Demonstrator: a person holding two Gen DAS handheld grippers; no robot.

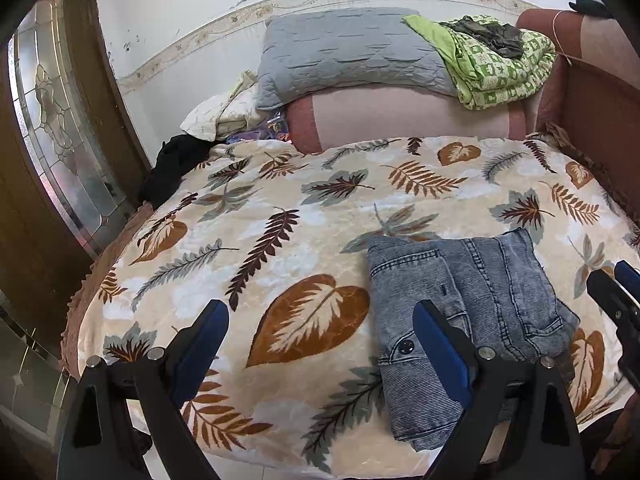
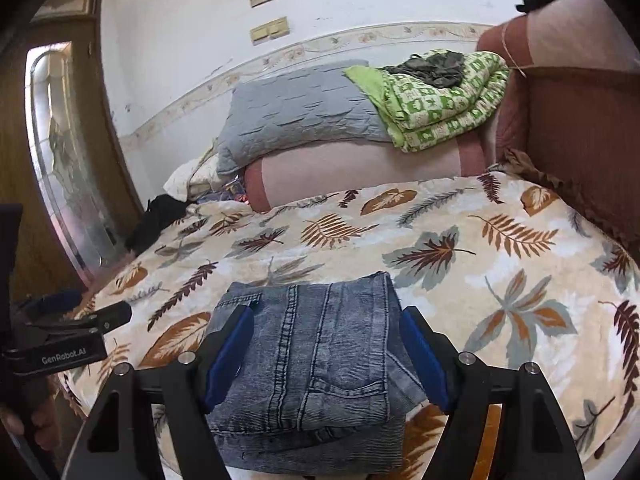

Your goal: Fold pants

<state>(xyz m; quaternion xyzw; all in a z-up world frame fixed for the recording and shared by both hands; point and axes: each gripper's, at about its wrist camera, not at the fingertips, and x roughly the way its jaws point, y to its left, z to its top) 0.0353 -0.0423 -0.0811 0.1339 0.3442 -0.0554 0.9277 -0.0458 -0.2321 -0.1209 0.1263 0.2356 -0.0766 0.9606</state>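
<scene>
I see the jeans (image 2: 320, 356) folded into a compact stack on the leaf-print blanket (image 2: 460, 248), low in the frame's centre — my right hand-held gripper (image 2: 326, 354) stands wide around them, pads apart from the denim. My left hand-held gripper (image 1: 320, 344) is wide too — empty, over the blanket beside them

Faded blue denim pants (image 2: 316, 352) on leaf-patterned cream blanket (image 2: 460, 248).

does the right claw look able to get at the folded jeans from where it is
Probably yes: the right claw is open with the folded jeans lying right between its fingers on the blanket, nothing in the way.
</scene>
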